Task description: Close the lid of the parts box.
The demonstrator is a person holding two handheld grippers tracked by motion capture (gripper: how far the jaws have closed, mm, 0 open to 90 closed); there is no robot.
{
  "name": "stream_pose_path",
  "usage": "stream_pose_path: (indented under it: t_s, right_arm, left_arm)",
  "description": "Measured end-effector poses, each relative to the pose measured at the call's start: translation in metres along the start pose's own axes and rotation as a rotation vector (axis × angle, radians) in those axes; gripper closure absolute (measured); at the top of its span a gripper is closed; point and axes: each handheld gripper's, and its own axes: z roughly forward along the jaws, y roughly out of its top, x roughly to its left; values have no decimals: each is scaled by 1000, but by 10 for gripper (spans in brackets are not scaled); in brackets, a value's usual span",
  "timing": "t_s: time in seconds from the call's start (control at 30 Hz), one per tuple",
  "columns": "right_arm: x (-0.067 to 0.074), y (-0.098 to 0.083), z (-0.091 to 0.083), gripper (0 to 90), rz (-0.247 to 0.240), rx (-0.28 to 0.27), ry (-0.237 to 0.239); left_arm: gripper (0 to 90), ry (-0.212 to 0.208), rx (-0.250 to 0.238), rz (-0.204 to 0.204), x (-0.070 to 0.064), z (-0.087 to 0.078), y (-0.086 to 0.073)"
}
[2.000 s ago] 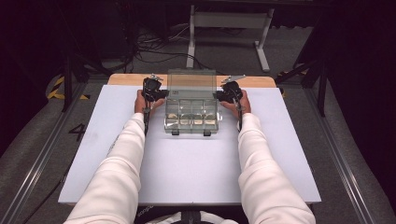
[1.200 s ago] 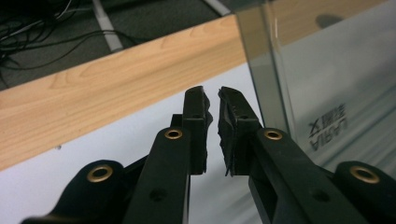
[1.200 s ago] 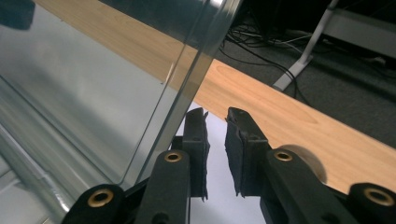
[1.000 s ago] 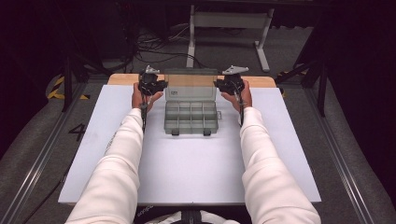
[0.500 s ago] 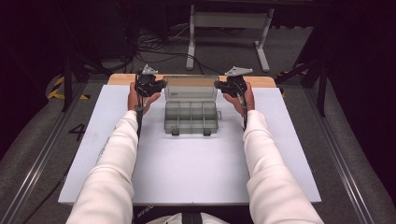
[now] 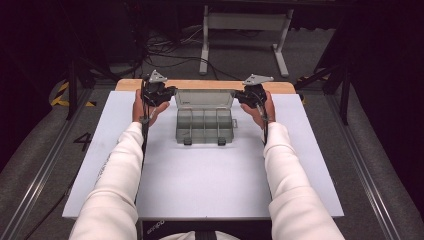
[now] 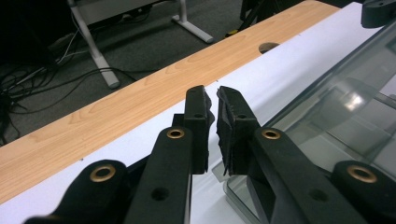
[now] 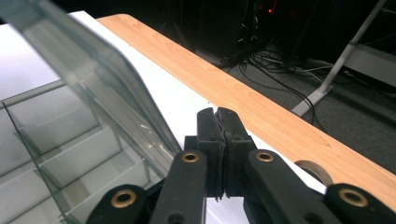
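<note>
1. A clear plastic box (image 6: 205,124) sits at the centre of the high view, on the white table (image 6: 200,185), with its lid (image 6: 204,98) open.
2. The left gripper (image 6: 167,93) is left of the lid's corner; its jaws have just been closing, with a thin gap left and nothing between them.
3. The right gripper (image 6: 243,95) is at the lid's right corner, clenched on nothing.

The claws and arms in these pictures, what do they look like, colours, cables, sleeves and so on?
Both arms wear long white sleeves. The left claw and right claw are black, each topped by a grey three-cornered plate, with a black cable trailing back along the forearm. Up close, the left claw's jaws are black bars with brass-coloured rivets and rough black pads at the tips.
</note>
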Motion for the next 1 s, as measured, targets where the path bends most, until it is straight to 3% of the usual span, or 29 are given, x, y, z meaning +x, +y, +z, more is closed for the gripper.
stream_pose_path:
  t_s: [0.17, 0.63, 1.0]
  right_arm:
    - [9, -3, -1, 900, -33, 26, -15]
    - [19, -9, -8, 896, -37, 35, -24]
    - [22, -13, -11, 897, -45, 50, -31]
  left_arm:
    - [832, 5, 23, 13, -5, -2, -6]
    - [835, -6, 19, 33, -17, -10, -11]
    - [837, -2, 24, 31, -17, -12, -16]
